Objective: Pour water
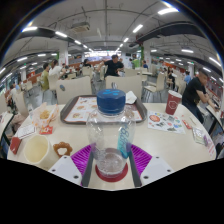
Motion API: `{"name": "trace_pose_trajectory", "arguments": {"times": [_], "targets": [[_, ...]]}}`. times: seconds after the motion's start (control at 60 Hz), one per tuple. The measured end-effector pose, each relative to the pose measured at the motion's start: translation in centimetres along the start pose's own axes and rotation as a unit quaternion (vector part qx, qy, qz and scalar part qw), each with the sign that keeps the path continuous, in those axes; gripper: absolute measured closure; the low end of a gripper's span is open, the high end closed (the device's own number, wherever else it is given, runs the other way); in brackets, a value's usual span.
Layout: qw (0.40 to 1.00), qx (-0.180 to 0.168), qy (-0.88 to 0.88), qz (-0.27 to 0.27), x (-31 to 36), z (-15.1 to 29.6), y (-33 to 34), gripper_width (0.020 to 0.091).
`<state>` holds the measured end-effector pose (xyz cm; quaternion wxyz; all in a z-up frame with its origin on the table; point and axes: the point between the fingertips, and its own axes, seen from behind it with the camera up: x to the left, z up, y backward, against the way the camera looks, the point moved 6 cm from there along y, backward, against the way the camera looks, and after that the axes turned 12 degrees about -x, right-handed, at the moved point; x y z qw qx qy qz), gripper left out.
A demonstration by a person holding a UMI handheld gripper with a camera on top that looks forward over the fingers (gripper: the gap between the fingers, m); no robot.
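Observation:
A clear plastic water bottle (pixel 110 130) with a blue cap (pixel 110 99) and a blue label strip stands upright between my fingers, its base on a red round coaster (pixel 111 178) on the beige table (pixel 165 145). My gripper (pixel 111 165) is closed on the bottle's lower part. The left pad (pixel 84 157) and the right pad (pixel 139 158) both lie against its sides with no gap showing. A cream cup (pixel 36 150) sits to the left, beyond the left finger.
A grey tray (pixel 75 108) with a printed sheet lies behind the bottle. Near the cream cup is a doughnut-like ring (pixel 62 149). A red cup (pixel 173 101) and small plates are at the right. People sit around other tables farther back.

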<state>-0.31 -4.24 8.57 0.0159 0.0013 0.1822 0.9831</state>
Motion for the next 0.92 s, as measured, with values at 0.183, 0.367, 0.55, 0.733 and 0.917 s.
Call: {"name": "trace_pose_trajectory", "arguments": {"times": [0.183,0.367,0.55,0.733,0.917], "targets": [[0.999,0.046,0.004,-0.028,-0.6,0.9,4.5,0.0240],[0.996,0.086,-0.001,-0.028,0.8,3.0,12.9,0.0254],[0.995,0.094,0.011,-0.019,2.1,4.8,19.1,0.0254],[0.996,0.086,0.025,-0.011,2.6,6.1,22.1,0.0251],[0.996,0.084,0.025,-0.003,2.9,5.9,22.7,0.0253]]}}
